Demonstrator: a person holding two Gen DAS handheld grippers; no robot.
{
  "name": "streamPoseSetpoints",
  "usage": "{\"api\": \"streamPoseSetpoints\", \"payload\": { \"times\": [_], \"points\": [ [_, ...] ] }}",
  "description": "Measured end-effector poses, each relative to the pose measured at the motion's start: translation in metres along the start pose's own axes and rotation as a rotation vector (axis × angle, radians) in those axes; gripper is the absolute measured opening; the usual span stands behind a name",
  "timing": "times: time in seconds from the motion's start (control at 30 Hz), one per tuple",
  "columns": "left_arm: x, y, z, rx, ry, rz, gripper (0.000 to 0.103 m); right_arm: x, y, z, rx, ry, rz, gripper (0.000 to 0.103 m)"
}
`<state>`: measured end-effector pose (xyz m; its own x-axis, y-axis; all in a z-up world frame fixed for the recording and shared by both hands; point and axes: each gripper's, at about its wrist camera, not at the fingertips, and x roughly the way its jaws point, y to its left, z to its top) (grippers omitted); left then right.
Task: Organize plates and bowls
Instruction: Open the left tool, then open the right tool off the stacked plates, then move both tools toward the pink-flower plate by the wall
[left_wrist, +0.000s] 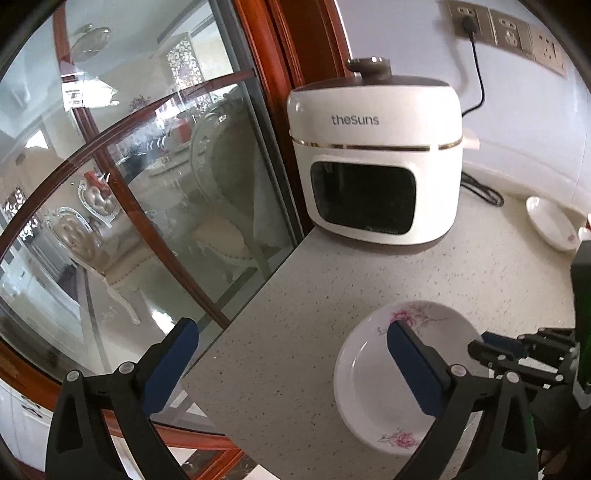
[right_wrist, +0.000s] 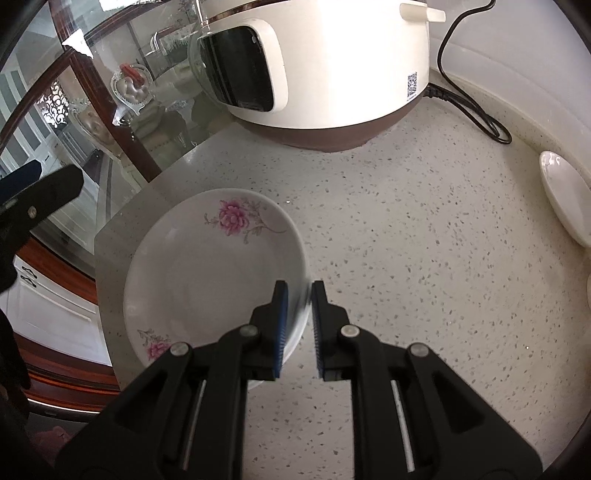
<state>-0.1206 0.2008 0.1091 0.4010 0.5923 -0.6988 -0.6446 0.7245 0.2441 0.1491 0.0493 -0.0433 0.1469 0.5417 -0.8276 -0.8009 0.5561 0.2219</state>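
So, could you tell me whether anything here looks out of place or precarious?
The floral plate sits at the counter's corner, near the edge; the right claw straddles its rim. Nothing looks spilled or broken.
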Motion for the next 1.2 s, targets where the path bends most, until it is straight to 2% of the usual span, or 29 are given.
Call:
{"api": "streamPoseSetpoints", "payload": {
  "times": [0.17, 0.43, 0.57, 0.8, 1.1, 1.2],
  "points": [
    [0.005, -0.004, -0.003, 0.023, 0.030, -0.006, 0.103, 0.001, 0.001, 0.000, 0.004, 0.003, -0.004, 0.017],
    [0.006, -0.010, 0.003, 0.042, 0.012, -0.041, 0.103, 0.001, -0.001, 0.000, 0.019, 0.011, 0.006, 0.018],
    [0.006, -0.016, 0.007, 0.054, 0.000, -0.067, 0.103, -0.007, -0.005, 0.003, 0.037, -0.033, 0.039, 0.019],
    [0.012, -0.032, 0.012, 0.104, -0.009, -0.114, 0.103, -0.016, -0.017, 0.000, 0.072, -0.069, 0.026, 0.021],
    [0.008, -0.084, 0.025, 0.190, -0.034, -0.230, 0.103, -0.025, -0.060, -0.013, 0.204, -0.089, -0.049, 0.021],
    [0.010, -0.108, 0.031, 0.232, -0.040, -0.274, 0.103, -0.031, -0.083, -0.022, 0.260, -0.088, -0.083, 0.025]
  ]
}}
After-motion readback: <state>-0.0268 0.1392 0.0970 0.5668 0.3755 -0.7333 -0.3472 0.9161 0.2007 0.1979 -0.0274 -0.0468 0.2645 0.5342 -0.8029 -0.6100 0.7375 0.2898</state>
